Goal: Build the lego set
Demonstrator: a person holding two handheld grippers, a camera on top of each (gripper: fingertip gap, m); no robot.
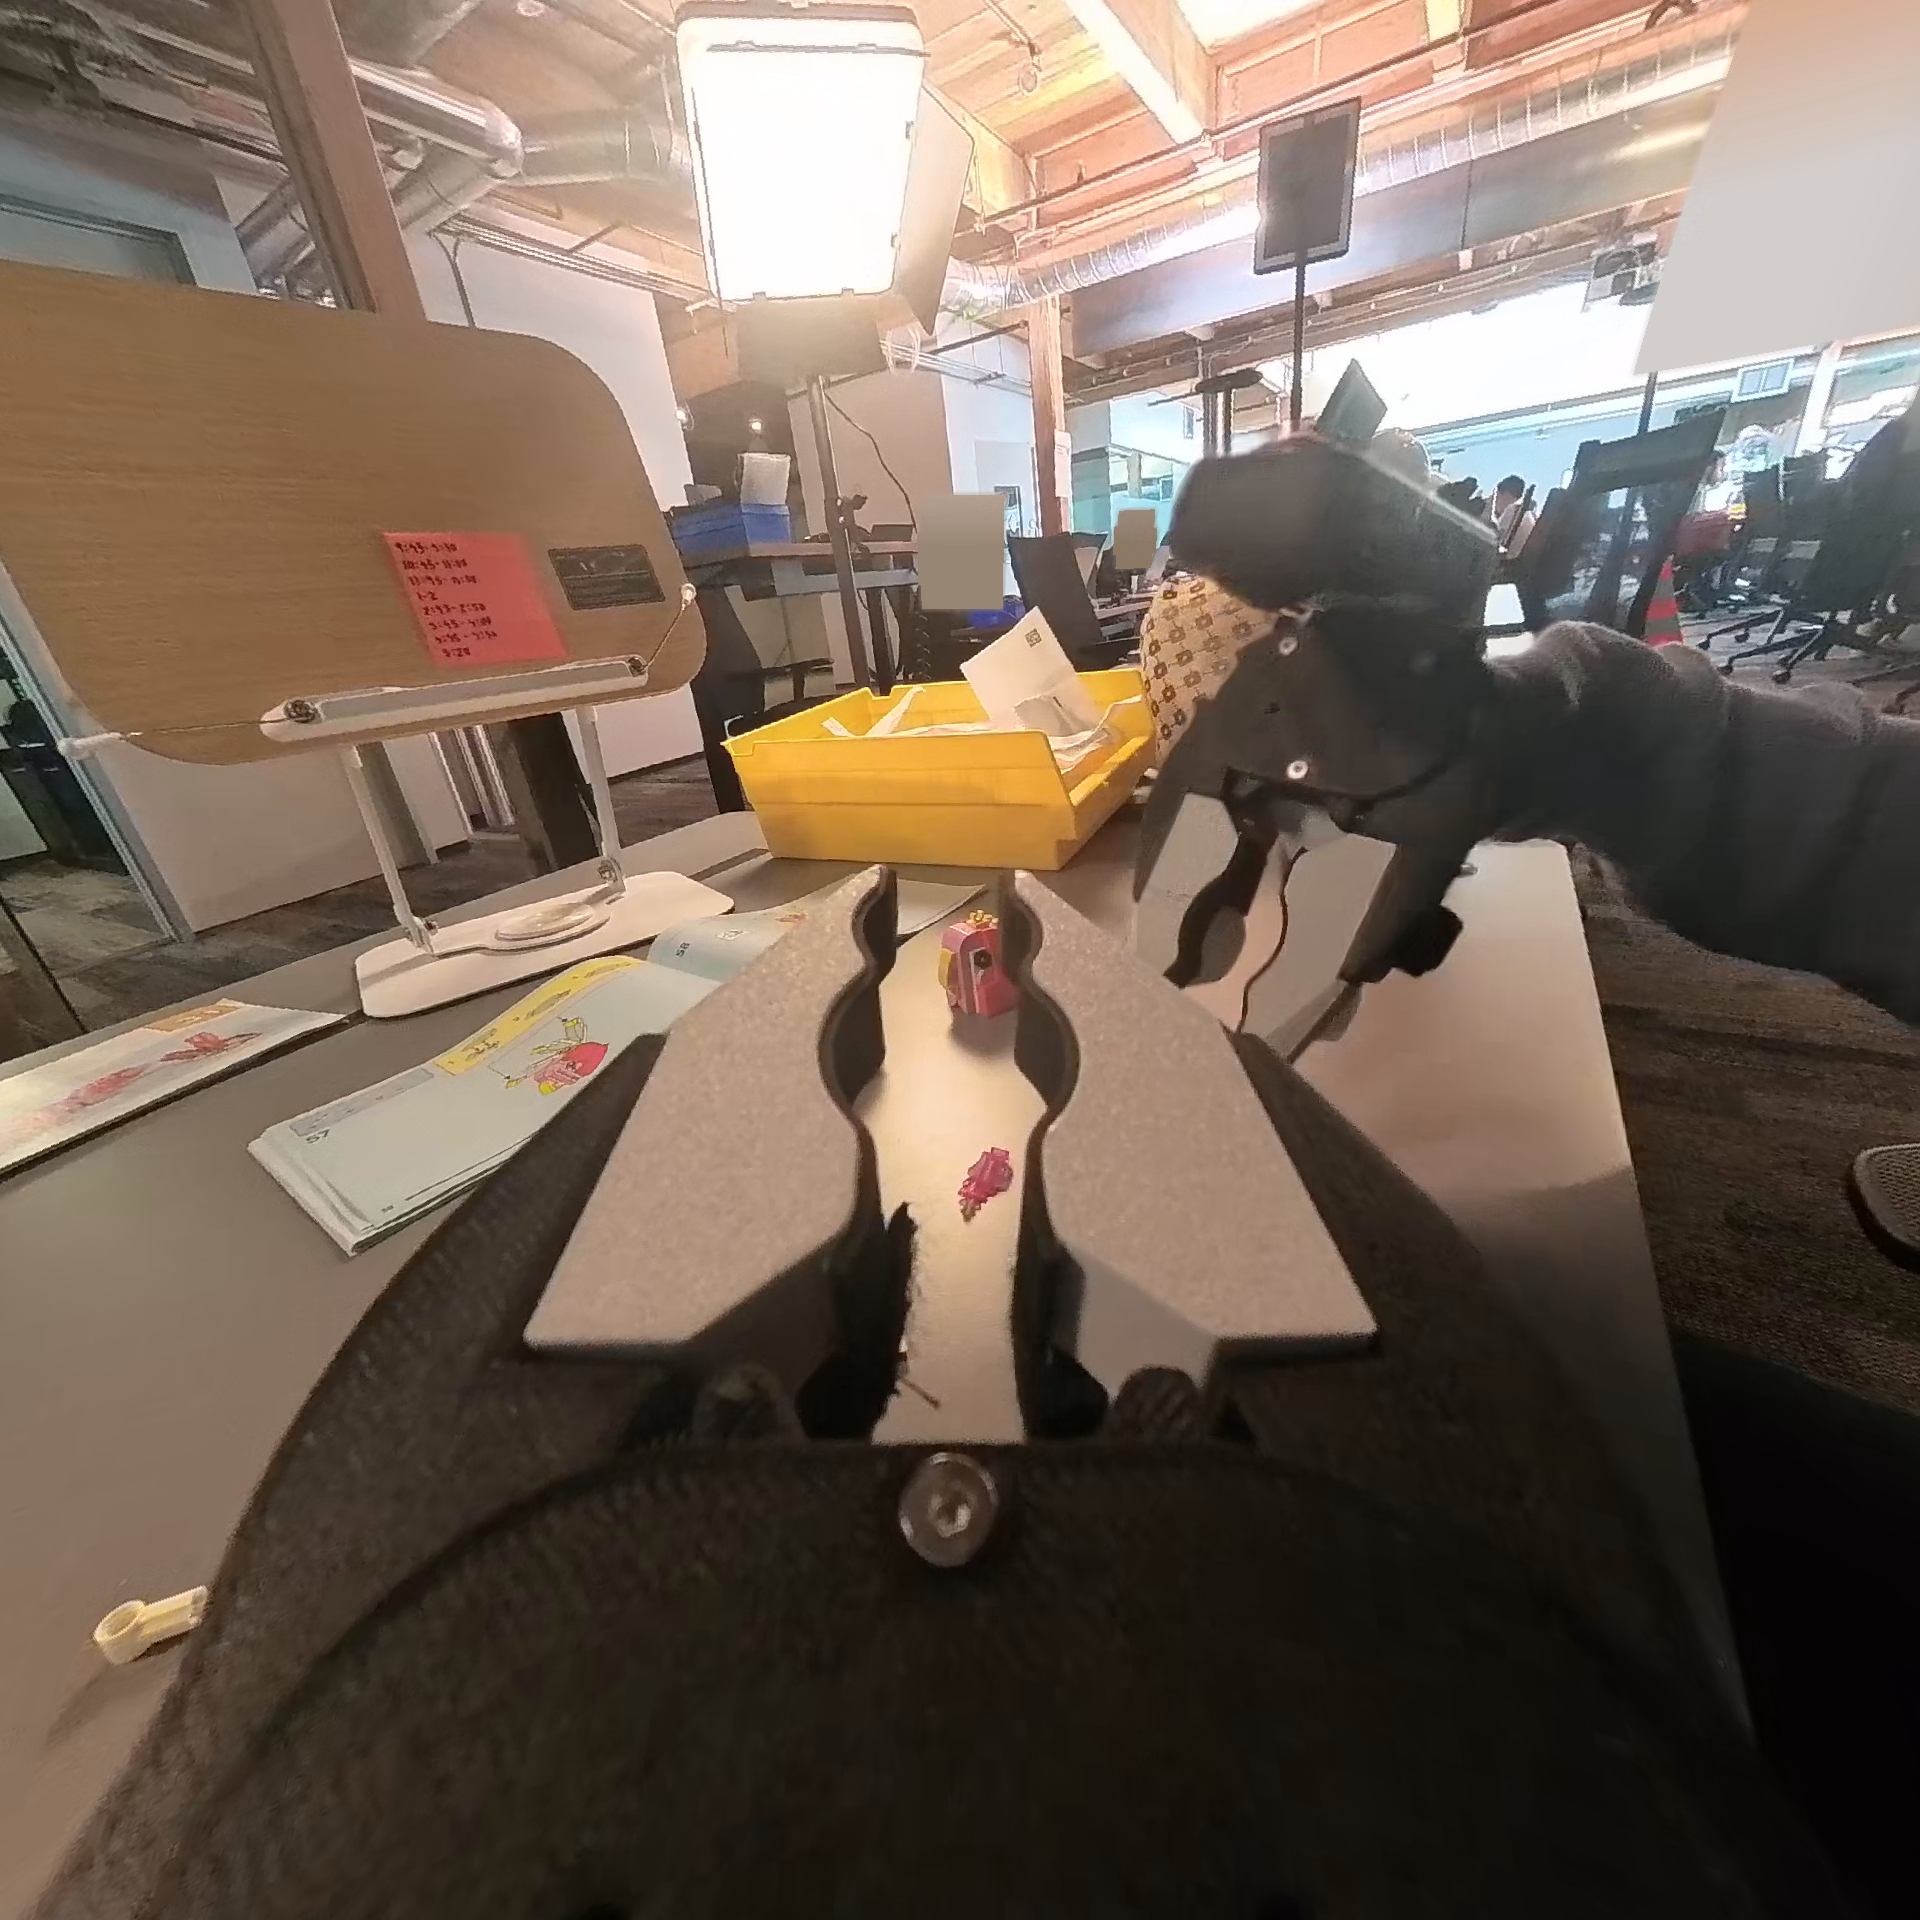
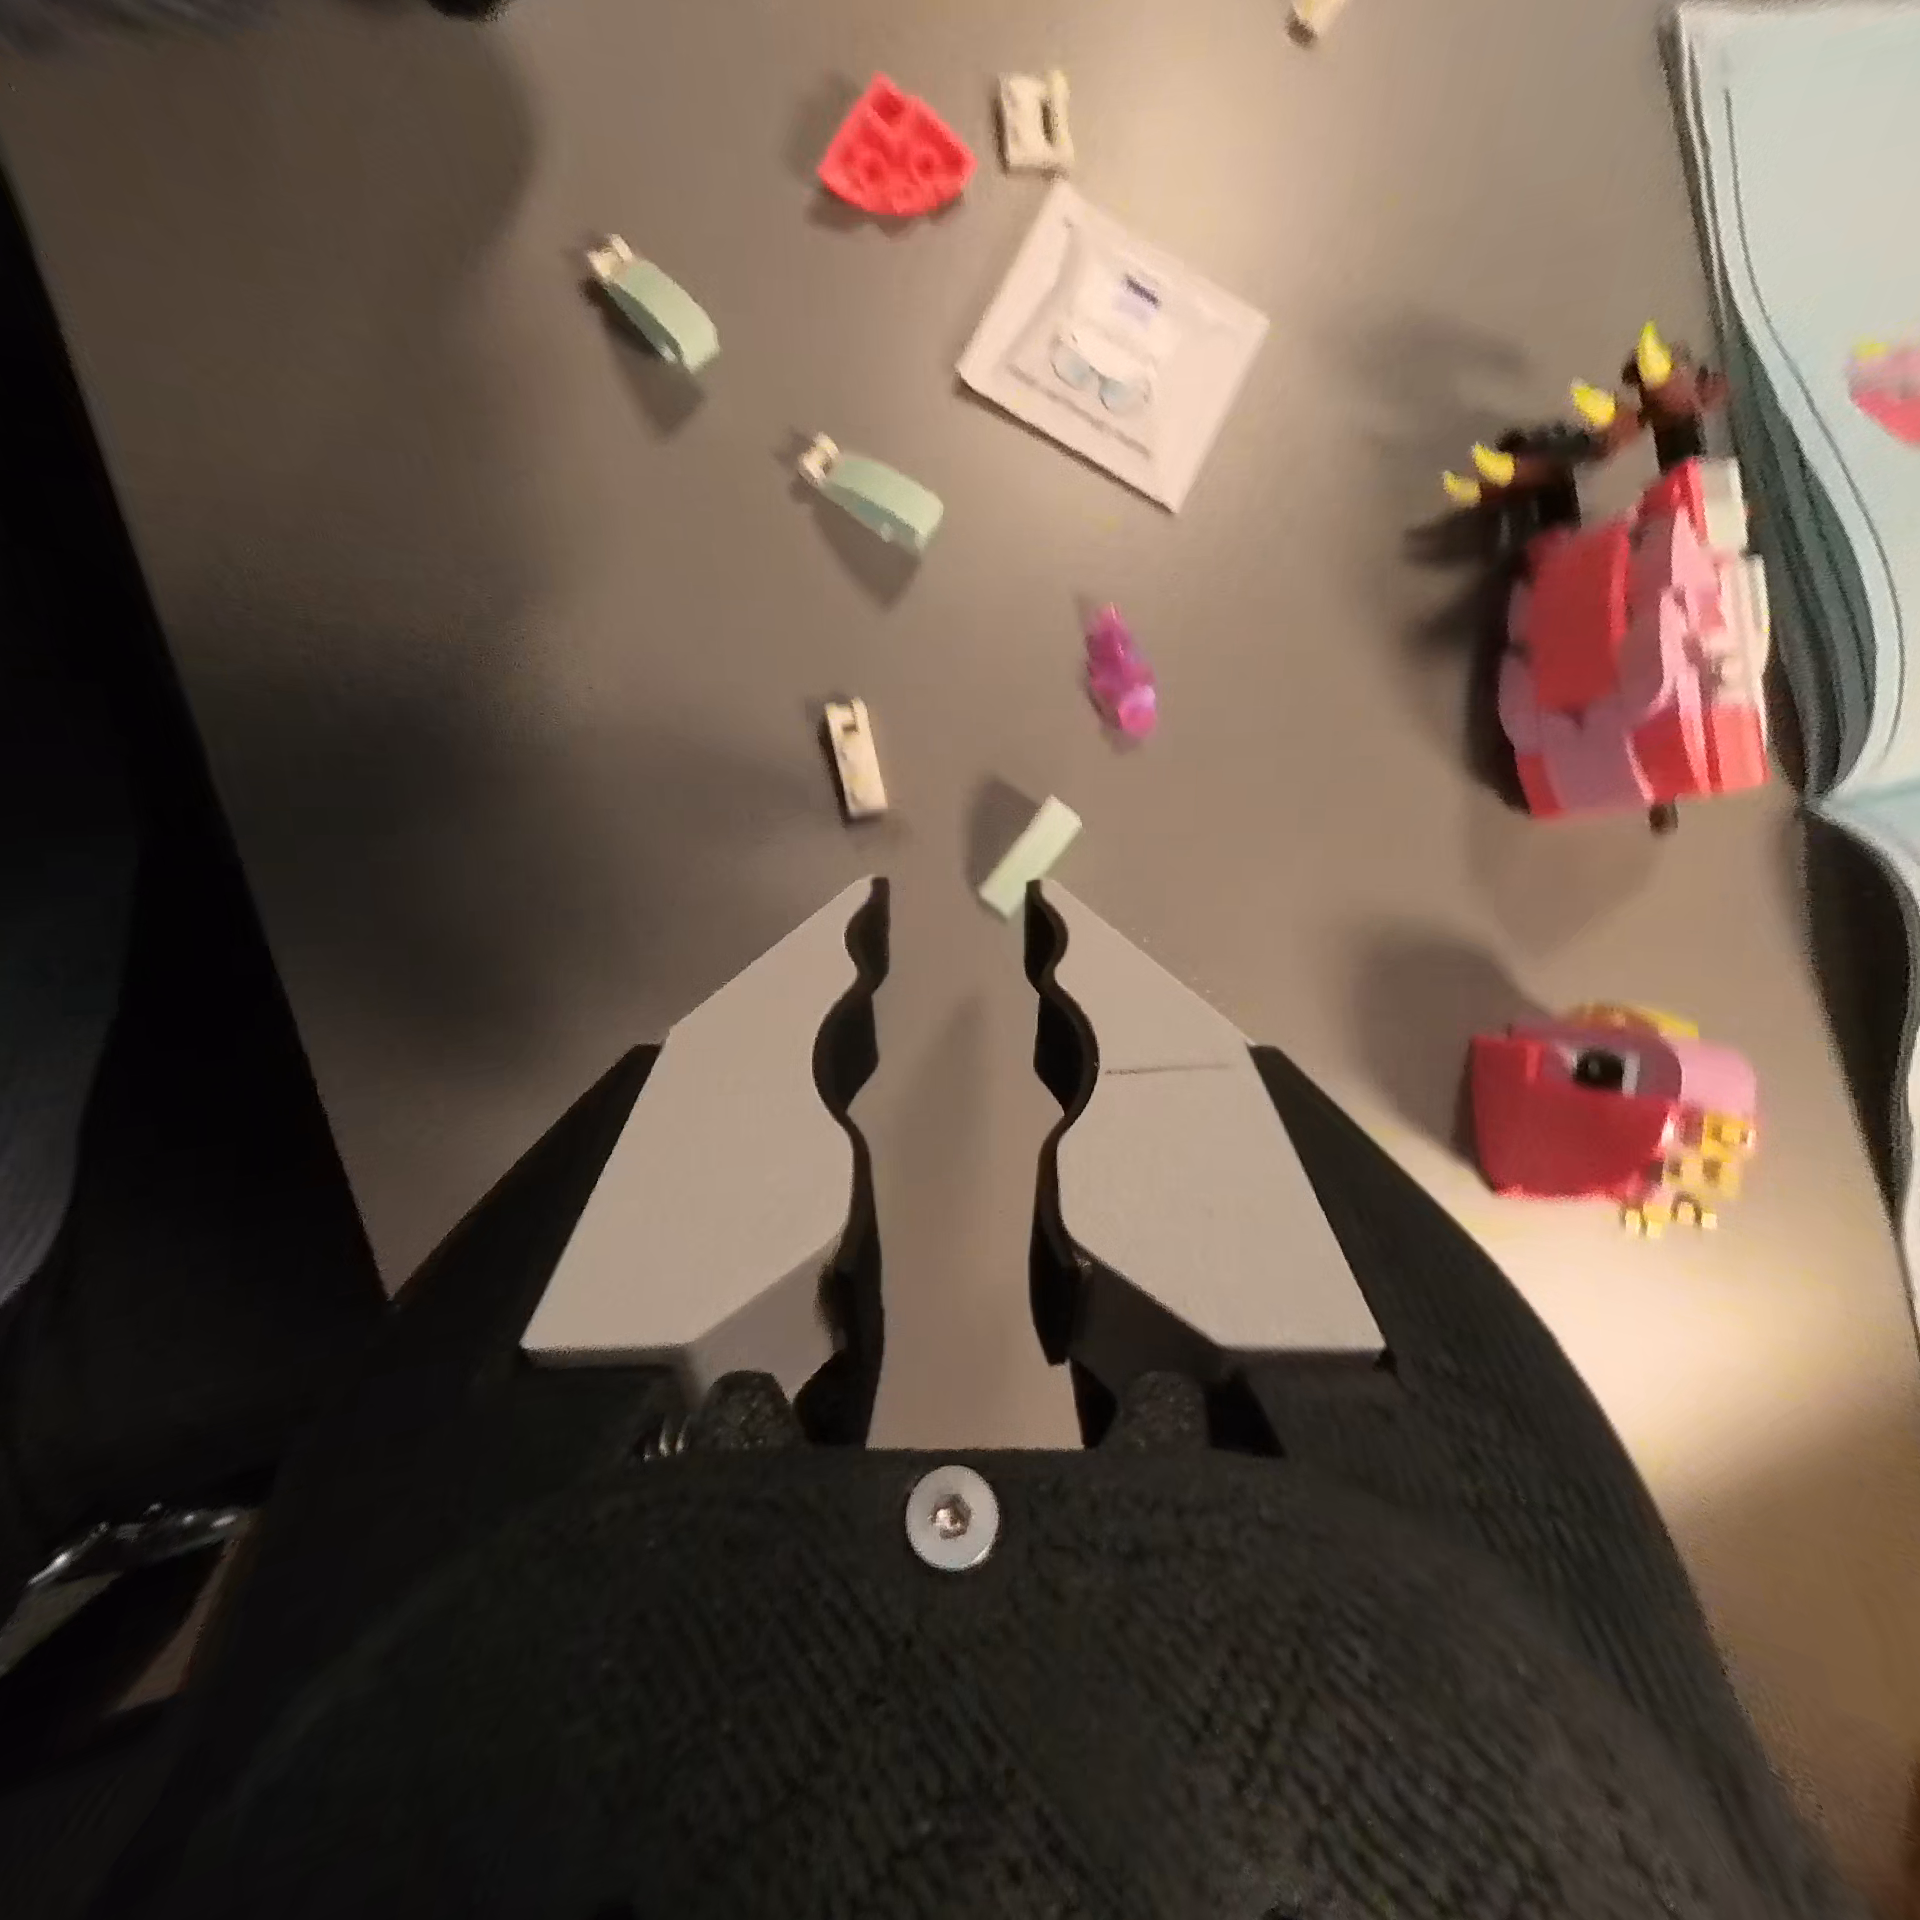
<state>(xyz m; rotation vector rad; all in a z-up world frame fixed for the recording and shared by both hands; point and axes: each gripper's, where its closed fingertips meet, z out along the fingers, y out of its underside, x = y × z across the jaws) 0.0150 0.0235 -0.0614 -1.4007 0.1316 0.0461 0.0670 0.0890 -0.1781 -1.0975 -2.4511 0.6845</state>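
Grey table (image 2: 312,520) fills both views. Wooden board on a white stand (image 1: 312,499) upper left of the left wrist view, yellow bin (image 1: 914,790) with paper scraps at centre, open instruction booklet (image 1: 468,1101) at left. Left gripper (image 1: 945,904) jaws parted, nothing between them; small pink brick build (image 1: 975,971) sits on the table past the tips, magenta piece (image 1: 985,1179) lies lower between the fingers, untouched. Right gripper (image 2: 956,894) open, empty, pointing down at the table; pale green brick (image 2: 1029,857) lies tilted just off its right fingertip, contact unclear. White brick (image 2: 857,758) upper left of the tips, red-pink build (image 2: 1631,675) at right, white packet (image 2: 1112,343) at top centre.
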